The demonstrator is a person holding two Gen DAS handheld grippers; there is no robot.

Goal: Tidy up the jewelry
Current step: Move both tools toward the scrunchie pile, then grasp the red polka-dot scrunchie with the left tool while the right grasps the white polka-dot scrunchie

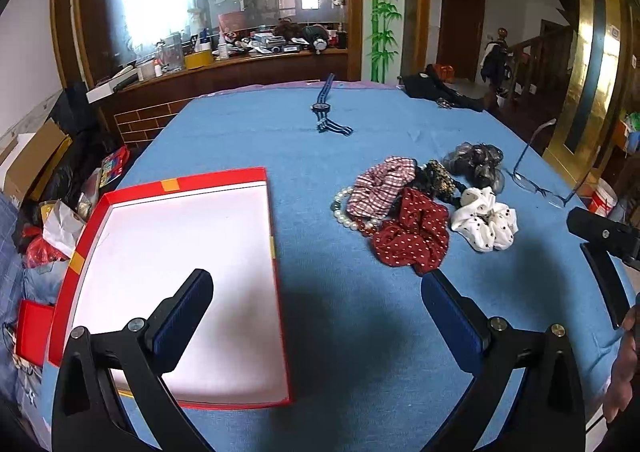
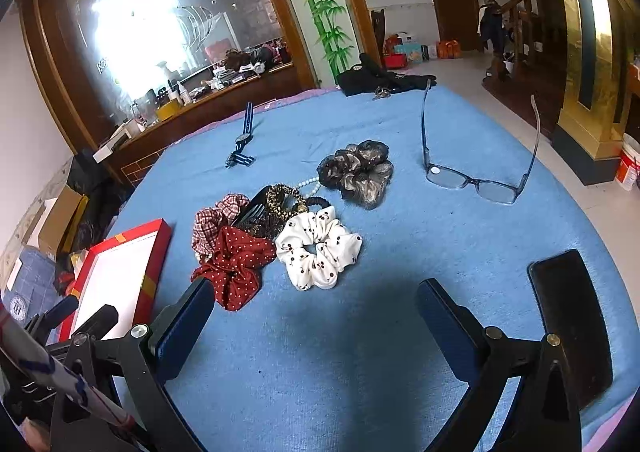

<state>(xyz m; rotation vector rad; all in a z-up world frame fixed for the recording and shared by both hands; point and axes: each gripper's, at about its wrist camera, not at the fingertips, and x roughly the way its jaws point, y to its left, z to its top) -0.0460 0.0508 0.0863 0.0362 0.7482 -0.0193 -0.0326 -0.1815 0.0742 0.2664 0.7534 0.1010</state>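
from the left wrist view, the left gripper [image 1: 316,312] hangs above the worktop [image 1: 320,156] with its jaws spread wide and nothing between them. its left finger sits over the white floor of the red box lid [image 1: 120,196], which lies open side up at the near left, empty as far as i can see, likely set there as the place to collect things. to the right of it is the heap to be sorted: a plaid scrunchie [image 1: 380,184], a dark red dotted scrunchie [image 1: 412,232] just ahead of the right finger, a white scrunchie [image 1: 484,222], a leopard-print one [image 1: 438,176], a grey gauzy scrunchie [image 1: 476,164], and a pearl bracelet [image 1: 348,212] half tucked under the fabric. a blue-strapped watch [image 1: 326,110] lies alone, well apart toward the far edge, and a pair of eyeglasses [image 1: 536,180] rests at the right. the other tool shows at the right edge.

from the right wrist view, the right gripper [image 2: 316,316] is likewise spread and empty, low over bare cloth just short of the white scrunchie [image 2: 318,252] and the red dotted one [image 2: 236,264]. a black comb [image 2: 250,214] pokes out of the pile, and pearls [image 2: 308,185] show beside the grey scrunchie [image 2: 358,172]. the eyeglasses [image 2: 476,182] stand lenses down with arms up; a dark phone [image 2: 570,324] lies near the right finger. the box lid [image 2: 132,236] is at the left. nothing looks sorted yet; i'd guess a first pick from the heap comes next.
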